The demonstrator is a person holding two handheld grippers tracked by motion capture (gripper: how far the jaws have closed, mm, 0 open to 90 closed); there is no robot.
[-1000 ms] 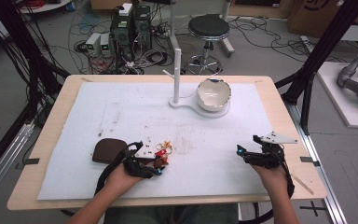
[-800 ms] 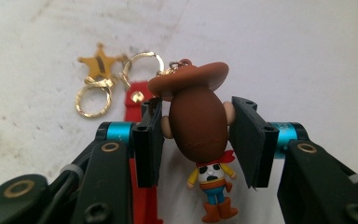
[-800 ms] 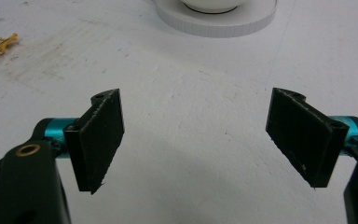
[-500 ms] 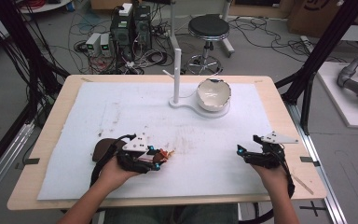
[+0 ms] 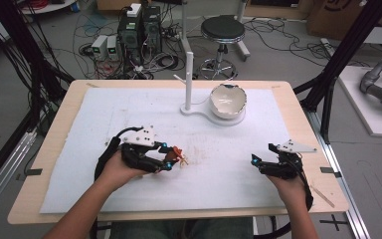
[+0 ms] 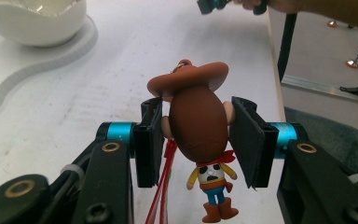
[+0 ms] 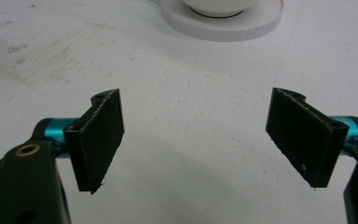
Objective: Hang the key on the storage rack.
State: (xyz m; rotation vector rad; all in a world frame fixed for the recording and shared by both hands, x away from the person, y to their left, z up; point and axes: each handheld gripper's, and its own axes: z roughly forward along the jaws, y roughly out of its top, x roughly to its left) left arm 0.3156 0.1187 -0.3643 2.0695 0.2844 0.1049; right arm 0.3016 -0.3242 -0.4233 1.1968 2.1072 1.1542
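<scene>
- One wooden table [image 5: 54,199] is carrying one white mat [image 5: 129,114] that is covering most of its top.
- One white stand [image 5: 189,79] with an upright post is rising at the far middle of the mat, and one white bowl [image 5: 228,99] shaped like a cracked eggshell is sitting on its round base, just beside the post.
- Two grippers are working at the near edge, well apart. The left gripper [image 6: 198,135] is clenching both pads on the head of the figure; the right gripper [image 7: 196,135] is hanging with jaws spread wide and nothing between them, over bare mat.
- One cowboy figure [image 6: 198,121] in a brown hat is hanging in the left jaws, clear of the mat at its near left, feet towards the camera, with a red cord [image 6: 165,186] trailing beside it.
- One stool [image 5: 222,30] is standing on the floor beyond the table, among cables.
</scene>
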